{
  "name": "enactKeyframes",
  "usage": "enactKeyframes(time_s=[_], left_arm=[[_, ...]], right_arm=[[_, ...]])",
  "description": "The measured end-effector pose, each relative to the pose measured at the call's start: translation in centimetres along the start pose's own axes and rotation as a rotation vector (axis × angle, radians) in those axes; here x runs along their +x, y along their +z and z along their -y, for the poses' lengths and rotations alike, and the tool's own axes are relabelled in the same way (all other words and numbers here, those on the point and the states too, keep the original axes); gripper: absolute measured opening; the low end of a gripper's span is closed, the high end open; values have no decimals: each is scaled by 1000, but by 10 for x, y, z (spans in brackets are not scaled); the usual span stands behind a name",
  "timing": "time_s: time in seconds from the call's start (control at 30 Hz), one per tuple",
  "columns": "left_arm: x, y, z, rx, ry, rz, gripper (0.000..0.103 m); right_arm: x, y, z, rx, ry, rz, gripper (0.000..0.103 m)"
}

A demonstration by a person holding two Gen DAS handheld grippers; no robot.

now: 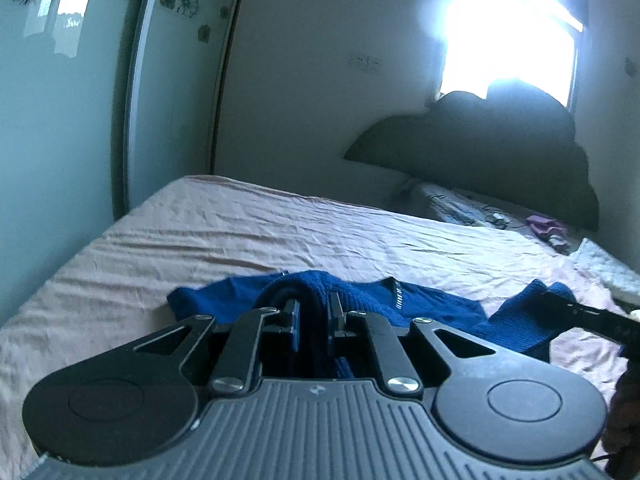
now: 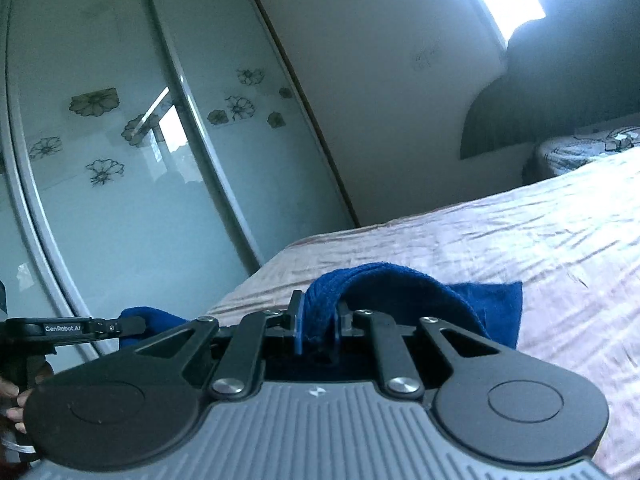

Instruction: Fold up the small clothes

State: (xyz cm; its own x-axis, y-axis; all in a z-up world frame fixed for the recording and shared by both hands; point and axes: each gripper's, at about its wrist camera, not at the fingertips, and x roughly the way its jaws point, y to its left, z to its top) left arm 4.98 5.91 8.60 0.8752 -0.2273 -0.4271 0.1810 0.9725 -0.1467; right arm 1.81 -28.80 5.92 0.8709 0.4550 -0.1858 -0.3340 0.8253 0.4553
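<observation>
A dark blue knit garment (image 1: 424, 304) lies spread on the pink bed sheet (image 1: 224, 232). My left gripper (image 1: 314, 312) is shut on a bunched fold of it, raised off the sheet. In the left wrist view the right gripper (image 1: 560, 300) comes in from the right edge, clamped on another corner of the cloth. In the right wrist view my right gripper (image 2: 318, 320) is shut on a thick ribbed edge of the blue garment (image 2: 384, 284), which drapes over its right finger onto the sheet. The left gripper (image 2: 136, 326) shows at the left, holding blue cloth.
Sliding wardrobe doors (image 2: 132, 152) with flower prints stand beyond the bed's far side. A dark headboard (image 1: 500, 148) sits under a bright window (image 1: 512, 40). A patterned pillow (image 1: 456, 204), a purple item (image 1: 544, 226) and a white cloth (image 1: 612, 264) lie near the head of the bed.
</observation>
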Motion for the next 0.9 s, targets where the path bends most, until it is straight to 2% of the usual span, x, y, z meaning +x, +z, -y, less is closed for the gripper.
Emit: enactKeyframes(time_s=[0.33,0.67,0.77,0.8,0.9], left_arm=[[87,19,-11,19,44,-68,12],[185,10,-20,32,103,-224,13],[206,6,-27,5,117,-287,17],[210,5,-30,-12,119,-302,29],[216,7,-47,-111,111,-329,33]], right_arm=[[67,10,28,2,-76,-18,13],[142,5,67,42,-137,-110,13],[162,-2,79,66,-155,-164,14],[167,-3,82,73,-164,-184,14],[182,-5,90,95,-194,-246,17]])
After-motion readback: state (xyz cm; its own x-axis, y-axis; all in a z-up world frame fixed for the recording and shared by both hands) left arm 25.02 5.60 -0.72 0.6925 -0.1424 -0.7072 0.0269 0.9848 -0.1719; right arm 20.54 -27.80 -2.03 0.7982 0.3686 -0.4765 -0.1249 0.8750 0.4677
